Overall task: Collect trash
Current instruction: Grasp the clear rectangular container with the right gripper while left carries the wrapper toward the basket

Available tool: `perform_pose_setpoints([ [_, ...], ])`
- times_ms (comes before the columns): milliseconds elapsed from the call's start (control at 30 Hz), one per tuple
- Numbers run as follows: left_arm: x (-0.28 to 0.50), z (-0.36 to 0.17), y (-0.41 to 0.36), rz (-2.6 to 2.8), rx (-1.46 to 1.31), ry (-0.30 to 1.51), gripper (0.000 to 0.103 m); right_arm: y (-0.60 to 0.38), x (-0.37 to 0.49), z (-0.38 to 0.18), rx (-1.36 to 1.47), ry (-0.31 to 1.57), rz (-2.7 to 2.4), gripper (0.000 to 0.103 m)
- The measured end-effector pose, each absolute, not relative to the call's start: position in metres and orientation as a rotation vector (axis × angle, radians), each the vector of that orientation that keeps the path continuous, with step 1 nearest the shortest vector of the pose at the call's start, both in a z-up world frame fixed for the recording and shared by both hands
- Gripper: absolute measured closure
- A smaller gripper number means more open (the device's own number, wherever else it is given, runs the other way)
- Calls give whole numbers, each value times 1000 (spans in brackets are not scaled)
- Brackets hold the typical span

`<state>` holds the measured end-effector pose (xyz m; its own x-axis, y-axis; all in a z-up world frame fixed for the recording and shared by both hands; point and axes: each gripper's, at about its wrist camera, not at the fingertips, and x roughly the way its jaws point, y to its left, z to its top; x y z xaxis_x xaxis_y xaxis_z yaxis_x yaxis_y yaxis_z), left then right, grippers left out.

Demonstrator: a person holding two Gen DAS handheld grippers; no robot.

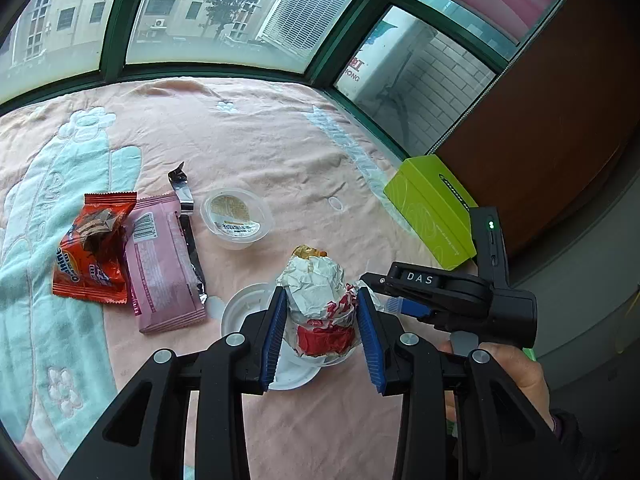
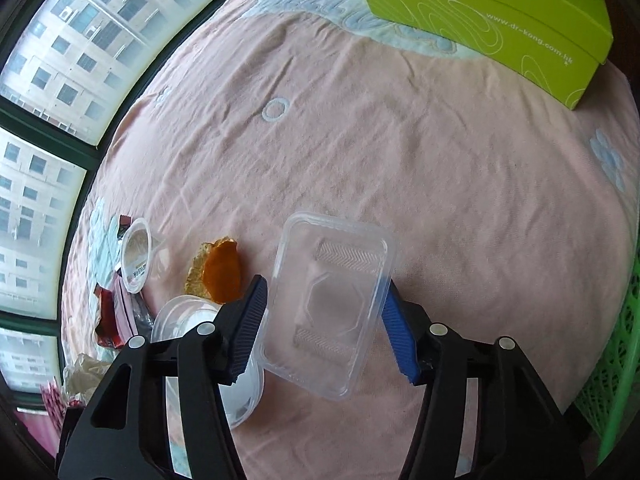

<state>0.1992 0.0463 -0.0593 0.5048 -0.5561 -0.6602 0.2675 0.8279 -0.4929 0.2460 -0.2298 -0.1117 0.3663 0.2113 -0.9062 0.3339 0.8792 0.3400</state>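
My left gripper (image 1: 322, 300) is shut on a crumpled white and red food wrapper (image 1: 318, 296), held above a white plastic lid (image 1: 248, 308). To its left lie an orange snack packet (image 1: 94, 250), a pink wrapper (image 1: 164, 264), a silver foil strip (image 1: 188, 216) and a small clear cup (image 1: 236, 216). My right gripper (image 2: 324, 296) is shut on a clear rectangular plastic tray (image 2: 328, 300), held edge to edge between the blue pads. An orange-brown scrap (image 2: 218, 270) and a clear round lid (image 2: 184, 318) lie left of it.
A lime green box (image 2: 492, 20) sits at the far right on the pink blanket (image 2: 400, 160); it also shows in the left wrist view (image 1: 432, 212). A green plastic basket (image 2: 612, 360) stands at the right edge. Green-framed windows (image 1: 224, 20) run behind.
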Motion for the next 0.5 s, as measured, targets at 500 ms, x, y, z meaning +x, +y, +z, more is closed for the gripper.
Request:
perform_pose_setpoints([
  [500,173,-41,24,-542,-334,892,68,-244,179,-65,373,1070,22,47],
])
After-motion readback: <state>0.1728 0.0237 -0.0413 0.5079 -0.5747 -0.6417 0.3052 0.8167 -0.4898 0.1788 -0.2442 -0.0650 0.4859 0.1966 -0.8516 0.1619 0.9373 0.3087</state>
